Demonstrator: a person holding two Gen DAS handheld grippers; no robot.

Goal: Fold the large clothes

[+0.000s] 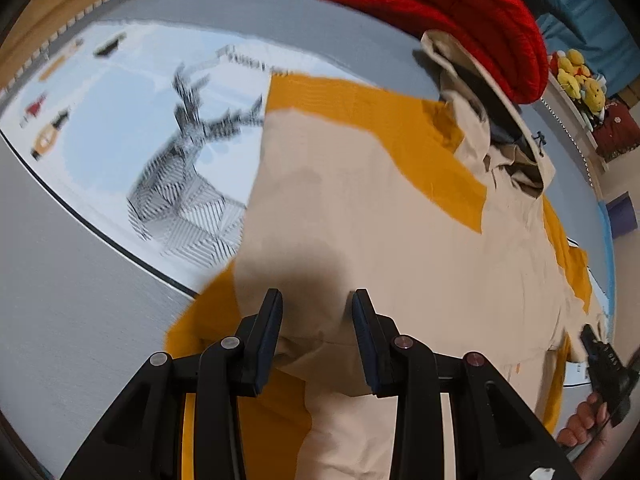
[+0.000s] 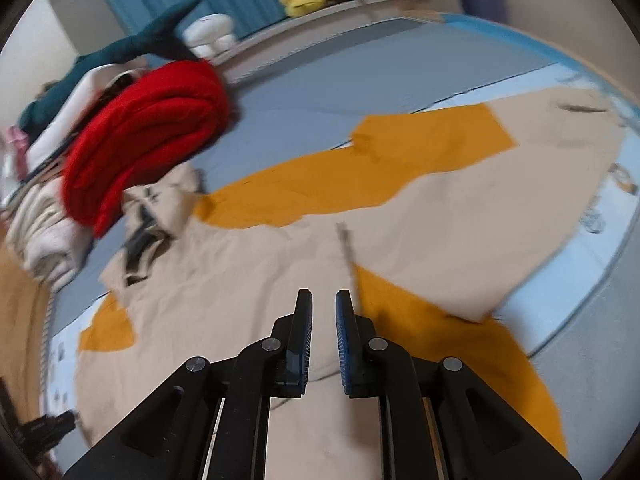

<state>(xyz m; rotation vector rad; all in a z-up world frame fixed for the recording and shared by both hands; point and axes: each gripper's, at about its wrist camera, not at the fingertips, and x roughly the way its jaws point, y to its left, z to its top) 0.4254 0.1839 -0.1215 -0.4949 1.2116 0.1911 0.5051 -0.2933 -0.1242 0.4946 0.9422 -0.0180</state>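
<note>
The beige-and-mustard jacket (image 1: pixel 360 208) lies spread flat on the printed floor mat (image 1: pixel 112 120), hood end toward the folded red quilted garment (image 1: pixel 440 12) and the pile of other folded clothes behind it. One mustard sleeve (image 2: pixel 360 168) appears laid across the body, so the judgement is that folding is at an early-to-middle step: the garment is laid out and a side or sleeve remains to be brought in.

The left tongs (image 1: pixel 316 300) hang directly over the beige body panel near the lower hem, casting a shadow on the fabric just ahead of the tips. The jaws stand spread wide, with nothing between them. The right tongs (image 2: pixel 323 300) hover over the beige panel beside a mustard section (image 2: pixel 440 340) on the jacket's opposite side. Their jaws stand slightly apart, a narrow gap showing, and no cloth is pinched.

The next move probably calls for each set of tongs to descend to a cloth edge, close on a single layer, and carry it across in step so the fold line stays straight.
</note>
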